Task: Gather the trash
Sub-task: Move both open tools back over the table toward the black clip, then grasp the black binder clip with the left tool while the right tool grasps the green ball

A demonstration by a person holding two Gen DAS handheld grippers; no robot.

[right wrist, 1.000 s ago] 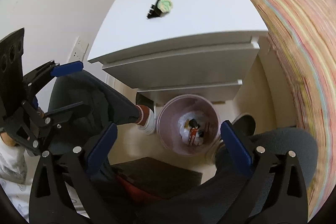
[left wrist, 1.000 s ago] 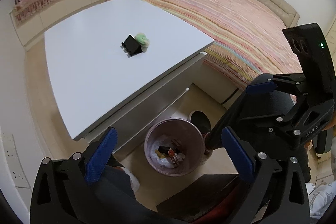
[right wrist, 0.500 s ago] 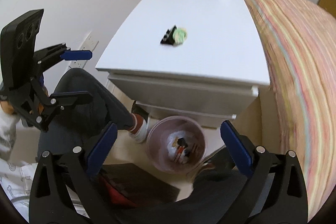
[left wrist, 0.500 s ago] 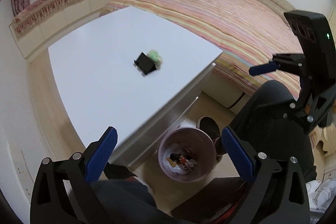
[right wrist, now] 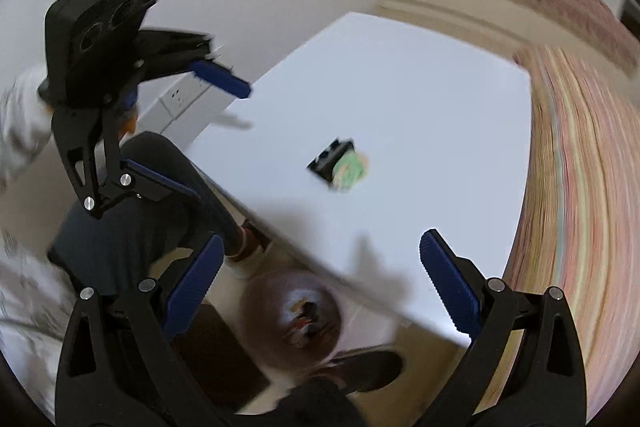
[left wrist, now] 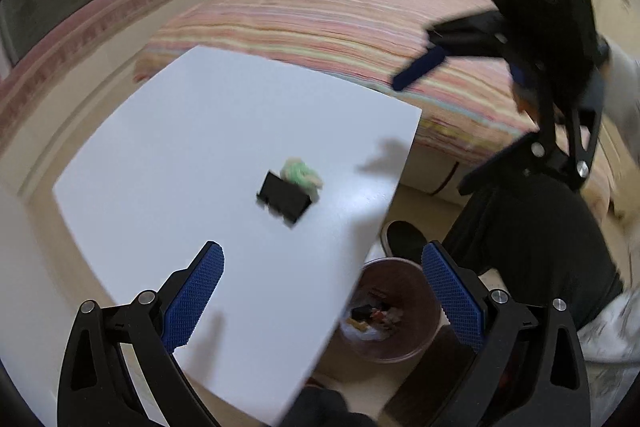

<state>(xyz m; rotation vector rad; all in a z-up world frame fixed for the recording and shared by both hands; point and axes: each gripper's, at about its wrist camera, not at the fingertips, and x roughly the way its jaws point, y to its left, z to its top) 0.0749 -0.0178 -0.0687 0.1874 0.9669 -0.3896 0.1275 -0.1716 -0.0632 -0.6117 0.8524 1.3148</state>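
A small black box [left wrist: 283, 195] and a crumpled green wad [left wrist: 301, 175] lie touching each other near the middle of the white cabinet top [left wrist: 192, 131]. They show again as the black box [right wrist: 330, 159] and green wad [right wrist: 350, 172] in the right wrist view. My left gripper [left wrist: 322, 295] hangs open over the cabinet's near edge, short of both items. My right gripper [right wrist: 320, 283] is open too, above the cabinet's front edge. A pink bin [left wrist: 394, 311] holding trash stands on the floor below; it is blurred as the bin [right wrist: 294, 319] in the right wrist view.
A striped bed [left wrist: 360, 27] borders the cabinet on the far right side. A person's dark trouser legs [left wrist: 532, 239] and shoes [left wrist: 402, 239] sit beside the bin. A wall socket [right wrist: 178, 98] is on the wall at the left. A dark mat [right wrist: 224, 351] lies on the floor.
Both grippers have risen and moved forward from over the bin to over the cabinet's edge. The box and wad now appear nearer. Both grippers stayed open.
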